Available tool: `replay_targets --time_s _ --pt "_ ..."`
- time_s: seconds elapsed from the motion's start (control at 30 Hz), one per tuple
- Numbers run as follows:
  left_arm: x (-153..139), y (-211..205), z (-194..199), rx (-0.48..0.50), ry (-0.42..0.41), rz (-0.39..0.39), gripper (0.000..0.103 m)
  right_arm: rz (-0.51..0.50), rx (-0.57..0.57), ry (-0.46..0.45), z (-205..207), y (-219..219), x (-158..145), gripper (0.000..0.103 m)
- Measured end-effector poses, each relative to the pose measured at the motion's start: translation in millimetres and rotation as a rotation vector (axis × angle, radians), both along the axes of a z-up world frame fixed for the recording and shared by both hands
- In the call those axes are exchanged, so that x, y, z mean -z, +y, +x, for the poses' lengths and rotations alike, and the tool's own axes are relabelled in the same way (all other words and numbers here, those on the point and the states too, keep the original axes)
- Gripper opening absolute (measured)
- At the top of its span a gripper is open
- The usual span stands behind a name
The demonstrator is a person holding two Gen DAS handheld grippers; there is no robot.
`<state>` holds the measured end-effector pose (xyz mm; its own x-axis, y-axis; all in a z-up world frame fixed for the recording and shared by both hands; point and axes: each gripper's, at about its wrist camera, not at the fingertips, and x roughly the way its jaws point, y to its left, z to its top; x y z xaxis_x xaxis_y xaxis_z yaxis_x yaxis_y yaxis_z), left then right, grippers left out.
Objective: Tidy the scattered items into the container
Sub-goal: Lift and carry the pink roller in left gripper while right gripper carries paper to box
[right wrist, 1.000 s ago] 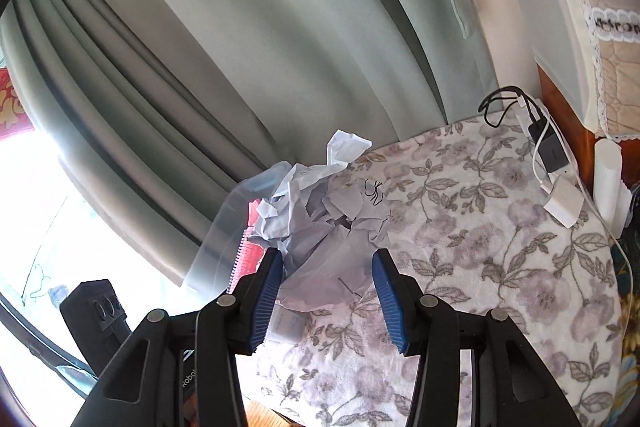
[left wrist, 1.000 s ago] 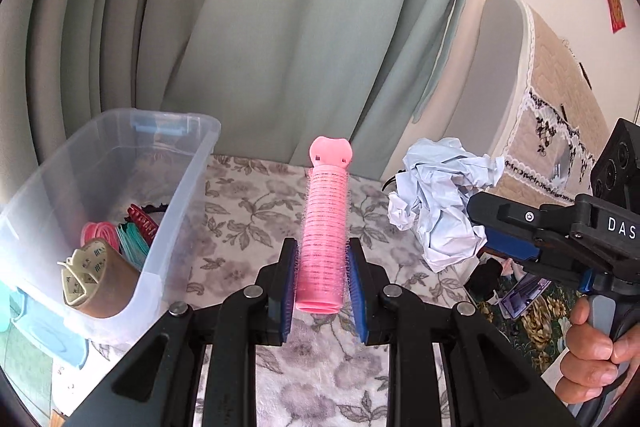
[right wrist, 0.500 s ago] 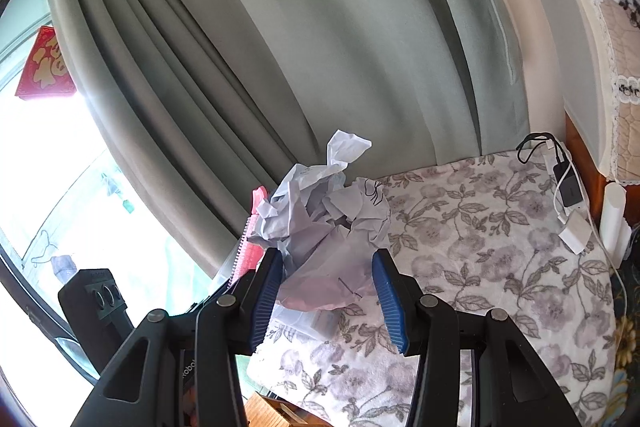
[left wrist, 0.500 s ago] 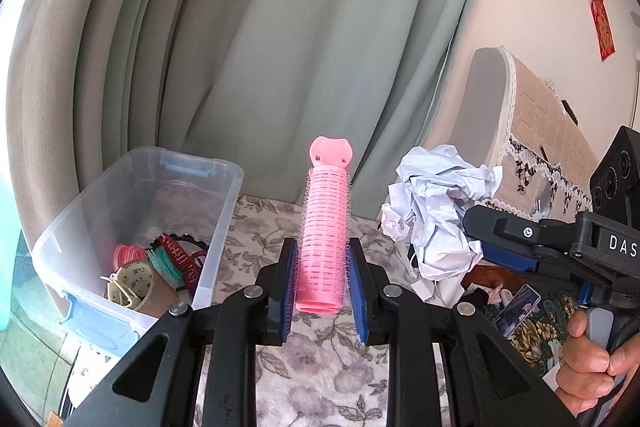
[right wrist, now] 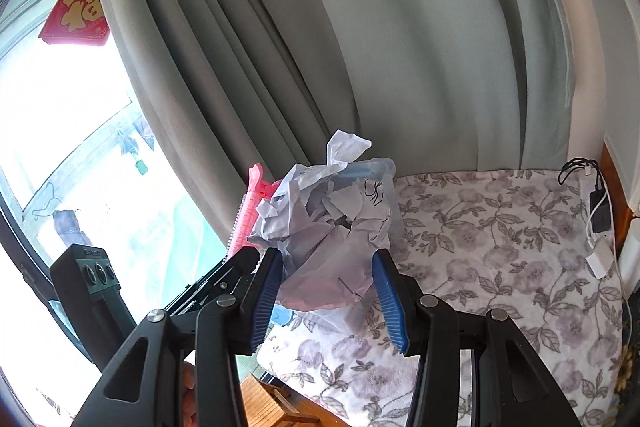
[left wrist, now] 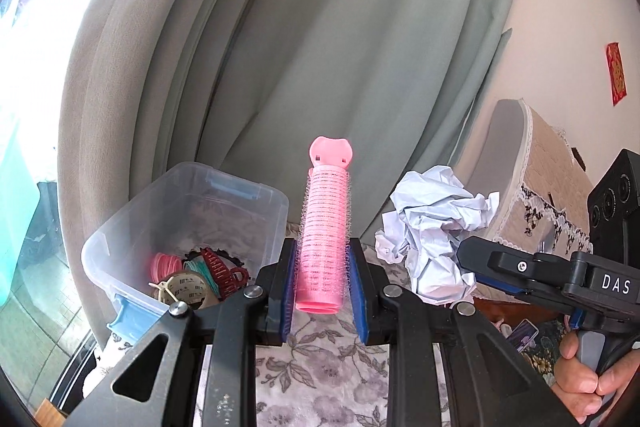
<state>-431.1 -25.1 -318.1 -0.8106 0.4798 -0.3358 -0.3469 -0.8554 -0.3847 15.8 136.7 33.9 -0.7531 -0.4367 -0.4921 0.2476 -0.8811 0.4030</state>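
A pink hair roller (left wrist: 324, 239) stands upright between the blue pads of my left gripper (left wrist: 323, 283), which is shut on it. To its left sits a clear plastic box (left wrist: 276, 205) with a tape roll, hair ties and a red claw clip inside. My right gripper (right wrist: 328, 291) is shut on a crumpled white paper ball (right wrist: 332, 223), held above the floral cloth. In the left wrist view the paper ball (left wrist: 432, 227) hangs right of the roller, gripped by the right gripper (left wrist: 468, 267). The roller's side (right wrist: 250, 215) shows behind the paper in the right wrist view.
A floral cloth (right wrist: 500, 239) covers the table. A charger with cables (right wrist: 598, 215) lies at its far right edge. Grey-green curtains (left wrist: 340, 47) hang close behind. A covered chair back (left wrist: 536, 163) stands at the right. A hand (left wrist: 580, 383) holds the right gripper's handle.
Both grippers have pulled back and swung left with their loads. The box now looks farther off and smaller, and more window shows at the left.
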Motion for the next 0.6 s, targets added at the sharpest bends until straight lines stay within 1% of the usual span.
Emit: replay_targets --time_s 0.07,0.17,0.23,0.37,0.4,0.5,0.6 --pt "-14 -8 18 -0.014 -0.003 0.011 0.025 0.01 -0.013 -0.002 -3 -9 0 0.05" --pt "-22 -21 22 -0.037 -0.009 0.025 0.025 0.021 -0.033 -0.01 -7 -22 2 0.05" --pt "-15 -30 14 -0.051 -0.016 0.034 0.025 0.031 -0.047 -0.02 -12 -30 4 0.05" --pt "6 -43 -14 -0.078 -0.033 0.05 0.025 0.046 -0.072 -0.042 -23 -44 14 0.05" --pt "2 -48 -5 -0.083 -0.037 0.054 0.025 0.051 -0.078 -0.047 -25 -47 16 0.05" --pt "15 -56 -21 -0.095 -0.052 0.065 0.025 0.061 -0.093 -0.062 -33 -55 22 0.05" --pt "22 -61 -26 -0.102 -0.065 0.069 0.025 0.074 -0.107 -0.082 -39 -63 27 0.05"
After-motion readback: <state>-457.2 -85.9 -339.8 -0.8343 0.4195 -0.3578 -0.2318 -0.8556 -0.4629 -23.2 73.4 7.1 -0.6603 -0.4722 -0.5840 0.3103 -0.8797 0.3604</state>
